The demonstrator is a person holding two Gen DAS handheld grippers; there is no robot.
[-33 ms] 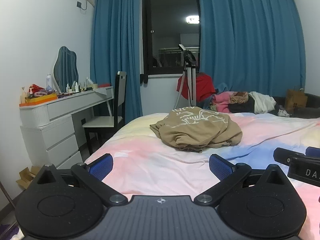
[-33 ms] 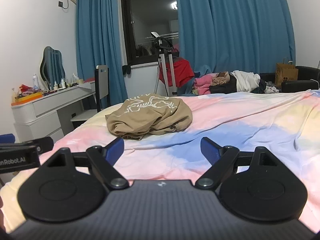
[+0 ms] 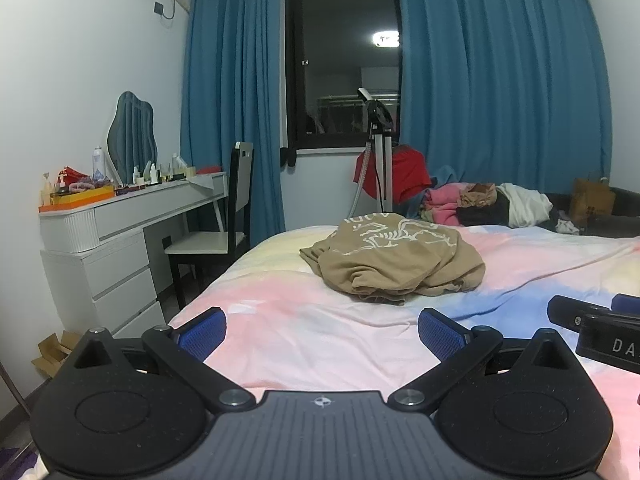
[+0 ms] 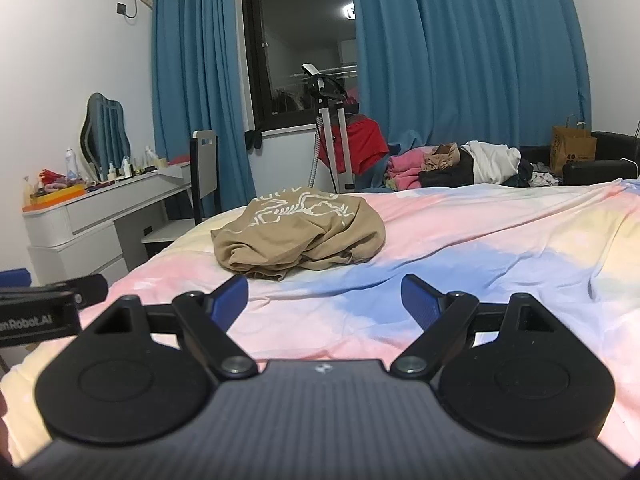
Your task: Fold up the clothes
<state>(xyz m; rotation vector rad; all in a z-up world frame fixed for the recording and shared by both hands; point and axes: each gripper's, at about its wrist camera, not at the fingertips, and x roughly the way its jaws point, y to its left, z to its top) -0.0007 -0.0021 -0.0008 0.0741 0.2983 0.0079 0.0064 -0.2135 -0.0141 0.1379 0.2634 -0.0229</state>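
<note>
**Shirt in a heap, both claws empty**

The tan shirt (image 3: 394,258) lies bunched up in the middle of the bed (image 3: 320,332). If I pinch the heap anywhere, I may grab many layers at once, or the sheet too. It sits ahead of my left claw (image 3: 320,330) and ahead, a bit left, of my right claw (image 4: 325,300), apart from both. Both claws are spread wide, holding nothing.
</note>
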